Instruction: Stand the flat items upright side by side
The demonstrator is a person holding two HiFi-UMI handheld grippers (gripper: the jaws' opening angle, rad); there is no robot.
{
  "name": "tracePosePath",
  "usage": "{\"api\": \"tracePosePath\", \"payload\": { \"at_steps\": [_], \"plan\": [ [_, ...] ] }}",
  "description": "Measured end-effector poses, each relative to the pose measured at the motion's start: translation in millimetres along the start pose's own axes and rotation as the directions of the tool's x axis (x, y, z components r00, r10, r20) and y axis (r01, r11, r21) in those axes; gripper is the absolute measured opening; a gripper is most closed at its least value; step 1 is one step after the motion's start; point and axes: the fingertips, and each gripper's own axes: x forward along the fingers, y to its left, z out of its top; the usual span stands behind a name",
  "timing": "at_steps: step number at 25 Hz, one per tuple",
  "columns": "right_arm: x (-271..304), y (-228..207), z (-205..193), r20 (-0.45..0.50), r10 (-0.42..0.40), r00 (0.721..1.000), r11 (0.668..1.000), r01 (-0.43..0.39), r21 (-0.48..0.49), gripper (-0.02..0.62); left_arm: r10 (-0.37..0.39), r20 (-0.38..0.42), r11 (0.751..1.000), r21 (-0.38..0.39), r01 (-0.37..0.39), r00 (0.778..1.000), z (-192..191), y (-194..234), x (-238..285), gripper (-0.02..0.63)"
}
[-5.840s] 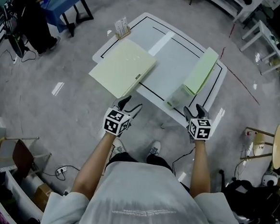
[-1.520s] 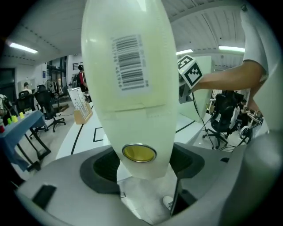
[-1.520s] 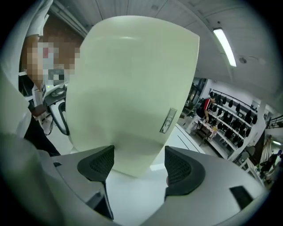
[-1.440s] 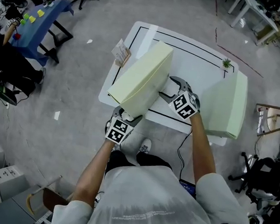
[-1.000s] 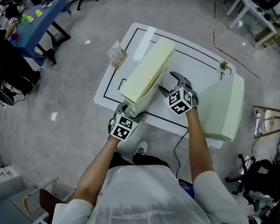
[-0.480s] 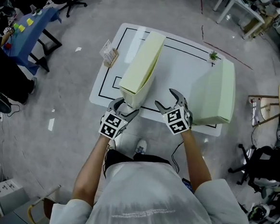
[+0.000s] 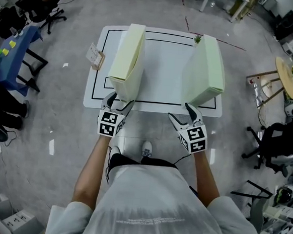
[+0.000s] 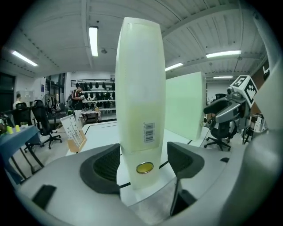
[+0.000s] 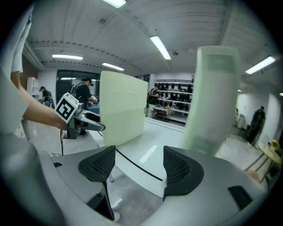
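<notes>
The left folder (image 7: 126, 62) stands upright on the white table (image 7: 161, 54). Its smooth, rounded pale-green spine faces the table's near edge and bears a barcode label (image 8: 149, 132) and a metal-rimmed hole (image 8: 145, 167). The left gripper (image 7: 117, 100) brackets that spine, jaws wide and unclamped. The right folder (image 7: 206, 68) stands well apart. The right gripper (image 7: 181, 114) hangs off the near edge, jaws apart, empty.

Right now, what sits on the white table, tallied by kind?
Pale green box files, standing upright: 2
Card stand: 1
Small green plant: 1
Total: 4
</notes>
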Motion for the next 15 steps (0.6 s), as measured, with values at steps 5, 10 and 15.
{"api": "tracePosePath", "payload": {
  "at_steps": [5,10,15],
  "plan": [
    [-45.2,-61.1,-30.6,-0.043,-0.262,0.964,0.953,0.265,0.146,0.362,0.039,0.018,0.999,-0.022,-0.039,0.999,11.3,3.2,2.8,0.348],
    [-39.6,-103.2,-18.3,-0.012,-0.346,0.938,0.926,0.344,0.156,0.383,0.045,0.002,0.998,-0.032,-0.045,0.999,13.5,1.2,7.3,0.344],
    [-8.3,-117.6,-4.0,0.005,-0.343,0.939,0.927,0.338,0.164,0.393,0.077,-0.002,0.996,-0.050,-0.077,0.997,12.9,0.5,9.7,0.330]
  ]
}}
